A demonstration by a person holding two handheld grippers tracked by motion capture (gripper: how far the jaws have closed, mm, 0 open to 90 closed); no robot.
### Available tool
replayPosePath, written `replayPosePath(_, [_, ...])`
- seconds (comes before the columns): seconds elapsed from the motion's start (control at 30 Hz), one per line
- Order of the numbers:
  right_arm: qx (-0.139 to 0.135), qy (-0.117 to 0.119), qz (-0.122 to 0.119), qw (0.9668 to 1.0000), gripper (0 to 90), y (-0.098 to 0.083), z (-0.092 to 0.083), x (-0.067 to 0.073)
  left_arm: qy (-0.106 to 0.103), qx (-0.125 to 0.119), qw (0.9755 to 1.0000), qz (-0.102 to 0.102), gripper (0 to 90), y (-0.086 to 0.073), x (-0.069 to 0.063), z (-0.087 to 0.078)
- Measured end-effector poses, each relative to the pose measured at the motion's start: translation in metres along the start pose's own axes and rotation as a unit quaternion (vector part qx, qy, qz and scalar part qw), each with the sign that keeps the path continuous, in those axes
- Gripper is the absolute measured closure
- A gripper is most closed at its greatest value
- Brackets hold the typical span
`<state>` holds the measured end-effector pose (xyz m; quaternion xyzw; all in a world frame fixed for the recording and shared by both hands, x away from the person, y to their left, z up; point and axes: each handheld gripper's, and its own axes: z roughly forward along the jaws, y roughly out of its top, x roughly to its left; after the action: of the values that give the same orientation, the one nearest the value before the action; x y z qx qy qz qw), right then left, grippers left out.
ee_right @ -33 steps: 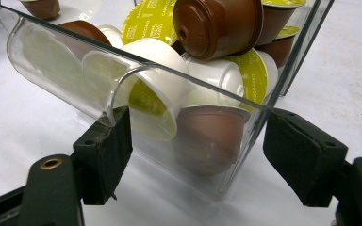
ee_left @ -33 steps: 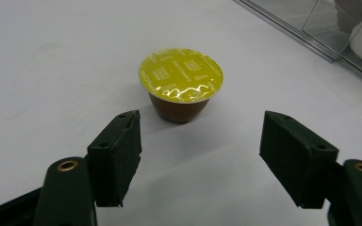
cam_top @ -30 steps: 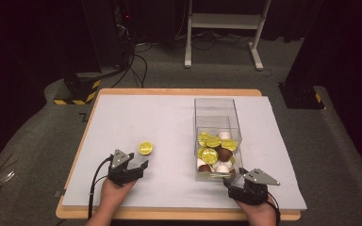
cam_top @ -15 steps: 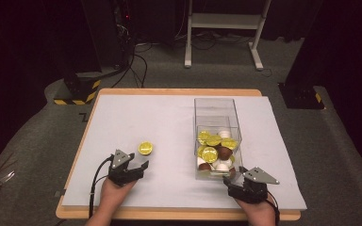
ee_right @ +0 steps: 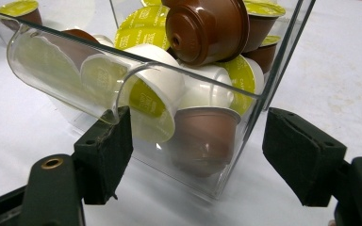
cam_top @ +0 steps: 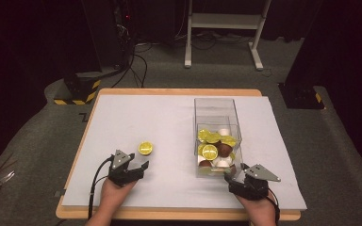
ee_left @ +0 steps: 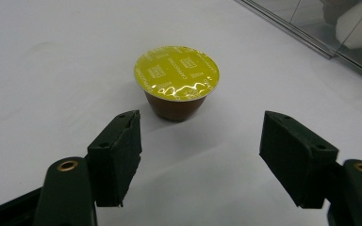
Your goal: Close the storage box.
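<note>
Two grippers sit low at your edge of the table, both with jaws spread and nothing between the pads. Your left gripper [cam_top: 139,168] has its jaws apart and points at a single coffee capsule [ee_left: 176,81], which stands upright on the white table cover [cam_top: 136,113] just ahead of the fingertips, yellow foil lid up, brown cup below, not touched by either pad. In the high view that capsule [cam_top: 145,148] lies just beyond the gripper, well apart from the box.

Your right gripper [cam_top: 234,175] is open too, its jaws straddling the near corner of the clear plastic box [ee_right: 264,89]; the left pad sits right at the box's curved lip, and whether it touches I can't tell. The right pad stands clear of the wall. Inside the box lies a heap of capsules [ee_right: 202,28], brown, white and yellow-lidded, tumbled at all angles.
</note>
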<state>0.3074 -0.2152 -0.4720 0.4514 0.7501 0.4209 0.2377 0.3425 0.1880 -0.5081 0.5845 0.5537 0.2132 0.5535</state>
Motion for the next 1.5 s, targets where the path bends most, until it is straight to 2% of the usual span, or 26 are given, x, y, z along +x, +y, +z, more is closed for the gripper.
replayPosePath(0.4, [-0.009,-0.022,-0.001,0.9997,24.6,0.007,0.012,-0.004,0.004,0.001,1.0,-0.002,30.2,0.0,-0.001,0.001])
replayPosePath(0.5, [-0.009,-0.027,0.002,0.9996,22.5,0.008,0.014,-0.005,0.002,0.007,1.0,0.003,30.2,0.0,0.0,0.001])
replayPosePath(0.77, [-0.006,-0.036,0.003,0.9993,17.7,0.012,0.022,-0.005,0.001,0.005,1.0,0.002,30.2,-0.001,-0.001,0.001])
replayPosePath(1.5, [-0.013,-0.061,0.008,0.998,16.8,0.023,0.039,-0.008,-0.001,0.007,1.0,0.006,30.2,-0.001,-0.001,0.001])
